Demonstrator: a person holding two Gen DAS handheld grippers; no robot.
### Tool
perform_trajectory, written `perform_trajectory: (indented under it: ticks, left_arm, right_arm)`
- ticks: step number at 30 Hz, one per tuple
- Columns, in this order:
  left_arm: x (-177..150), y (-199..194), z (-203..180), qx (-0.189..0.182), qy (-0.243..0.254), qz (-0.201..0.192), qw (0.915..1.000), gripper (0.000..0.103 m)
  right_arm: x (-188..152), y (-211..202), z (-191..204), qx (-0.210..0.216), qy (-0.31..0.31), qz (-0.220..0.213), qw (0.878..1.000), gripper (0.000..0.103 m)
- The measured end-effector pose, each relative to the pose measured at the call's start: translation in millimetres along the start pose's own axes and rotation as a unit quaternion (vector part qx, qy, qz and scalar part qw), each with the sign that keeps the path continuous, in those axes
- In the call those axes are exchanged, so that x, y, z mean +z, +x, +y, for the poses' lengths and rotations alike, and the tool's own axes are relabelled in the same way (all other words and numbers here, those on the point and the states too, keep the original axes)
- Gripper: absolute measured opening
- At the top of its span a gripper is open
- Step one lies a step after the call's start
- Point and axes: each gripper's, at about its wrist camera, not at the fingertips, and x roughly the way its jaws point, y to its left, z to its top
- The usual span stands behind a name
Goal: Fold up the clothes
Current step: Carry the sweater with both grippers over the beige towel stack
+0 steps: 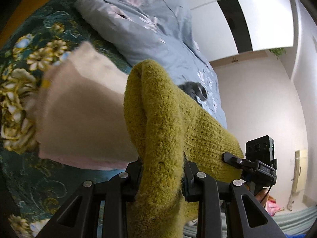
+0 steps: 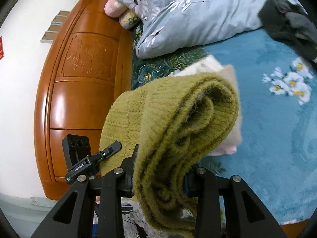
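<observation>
An olive-green knitted sweater [image 1: 162, 123] is folded into a thick bundle and held up between both grippers above the bed. My left gripper [image 1: 161, 178] is shut on one end of it, the fuzzy knit bulging out past the jaws. My right gripper [image 2: 158, 174] is shut on the other end of the sweater [image 2: 178, 119], where several folded layers show edge-on. Each view also shows the other gripper's tip pressed on the knit. Under the sweater lies a folded beige-pink garment [image 1: 83, 119], also visible in the right wrist view [image 2: 231, 130].
A grey-blue floral duvet [image 1: 150, 25] lies bunched across the bed, with a dark grey garment [image 2: 289, 19] on it. The bed has a teal floral cover [image 2: 277, 119] and a carved wooden headboard [image 2: 83, 91]. White walls surround the bed.
</observation>
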Motion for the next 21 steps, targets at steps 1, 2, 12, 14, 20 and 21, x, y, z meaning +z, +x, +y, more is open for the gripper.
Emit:
perform_trajectory:
  ticks: [1,2,12,14,20,21]
  left_arm:
    - [4,-1,5,0.001,-0.003,-0.001,1.0000,0.031]
    - [10,-3,11,0.002,-0.007,-0.003,1.0000,0.031]
    - [64,-3,59,0.015,-0.037,-0.018,0.9990,0.031]
    - [71,2,69,0.019,-0.042,-0.017,0.9988,0.031]
    - [79,22,93,0.024,-0.063,-0.004,0.9977,0.032]
    - [79,25,95,0.023,-0.066,-0.004,0.9976,0.032]
  right_arm:
    - [6,7,3,-0.001,-0.001,0.003,1.000,0.036]
    - [12,13,6,-0.002,-0.002,0.006,1.000,0.036]
    - [68,75,24,-0.027,-0.039,0.043,0.998,0.036]
    - [76,87,20,-0.031,-0.037,0.051,0.998,0.036]
    - [95,109,-4,-0.052,-0.031,0.068,0.996,0.036]
    - [98,112,-9,-0.056,-0.029,0.071,0.995,0.036]
